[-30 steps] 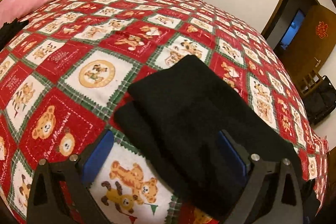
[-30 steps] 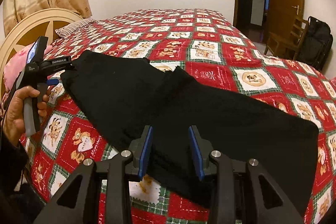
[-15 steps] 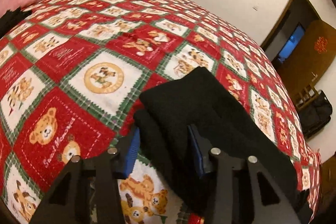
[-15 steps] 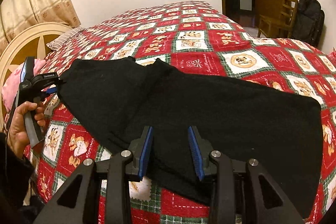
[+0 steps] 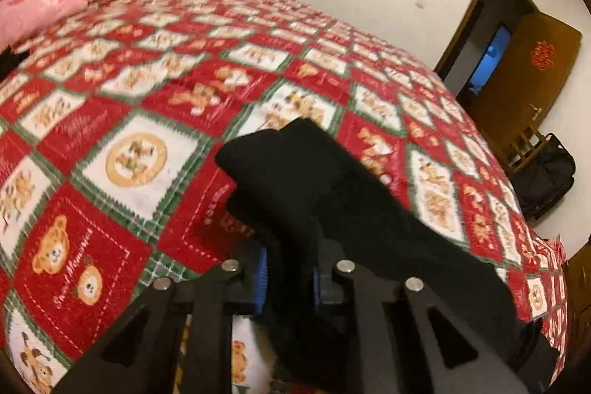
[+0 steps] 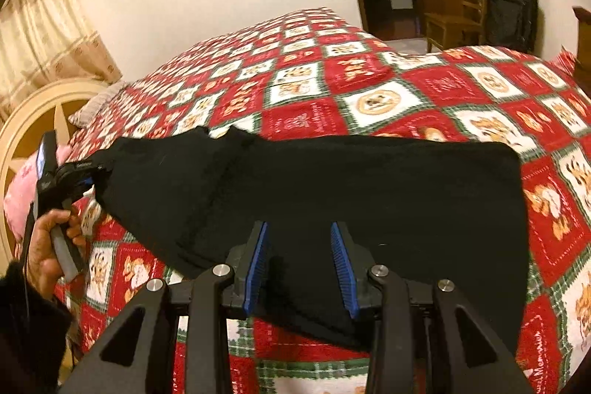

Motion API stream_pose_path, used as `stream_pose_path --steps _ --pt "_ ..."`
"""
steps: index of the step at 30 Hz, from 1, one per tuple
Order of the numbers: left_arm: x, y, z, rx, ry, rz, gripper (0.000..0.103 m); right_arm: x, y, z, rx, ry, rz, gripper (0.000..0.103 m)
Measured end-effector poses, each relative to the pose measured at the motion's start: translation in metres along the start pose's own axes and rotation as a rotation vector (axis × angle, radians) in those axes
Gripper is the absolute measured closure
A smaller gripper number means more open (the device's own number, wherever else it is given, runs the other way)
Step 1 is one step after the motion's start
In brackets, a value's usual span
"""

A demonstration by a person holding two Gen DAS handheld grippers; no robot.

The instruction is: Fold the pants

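Pants (image 6: 332,187), one pair, pinched by left gripper (image 5: 288,277); right gripper (image 6: 299,264) parted.

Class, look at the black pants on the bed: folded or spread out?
Mostly spread: the black pants lie long across the quilt, legs apparently doubled. The left gripper pinches one end.

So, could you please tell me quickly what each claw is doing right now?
Left claw: closed on the black pants.
Right claw: open, holding nothing.
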State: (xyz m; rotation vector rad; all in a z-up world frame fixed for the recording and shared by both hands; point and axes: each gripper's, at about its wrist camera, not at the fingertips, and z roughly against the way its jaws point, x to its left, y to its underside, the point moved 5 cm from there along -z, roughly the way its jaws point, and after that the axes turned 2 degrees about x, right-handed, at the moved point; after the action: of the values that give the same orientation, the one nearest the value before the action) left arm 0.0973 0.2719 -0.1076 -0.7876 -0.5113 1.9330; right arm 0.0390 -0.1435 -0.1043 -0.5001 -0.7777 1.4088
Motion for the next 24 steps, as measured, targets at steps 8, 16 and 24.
stream_pose_path --steps 8,16,24 --pt "-0.095 -0.006 0.074 -0.154 0.166 -0.248 0.085 -0.059 -0.012 0.035 -0.066 0.050 -0.138 0.066" --pt "-0.240 0.078 0.146 -0.264 0.415 -0.626 0.085 -0.121 -0.015 0.080 -0.150 0.141 -0.248 0.066" --pt "-0.319 0.214 0.140 -0.221 0.507 -1.047 0.085 -0.146 0.002 0.089 -0.145 0.174 -0.292 0.066"
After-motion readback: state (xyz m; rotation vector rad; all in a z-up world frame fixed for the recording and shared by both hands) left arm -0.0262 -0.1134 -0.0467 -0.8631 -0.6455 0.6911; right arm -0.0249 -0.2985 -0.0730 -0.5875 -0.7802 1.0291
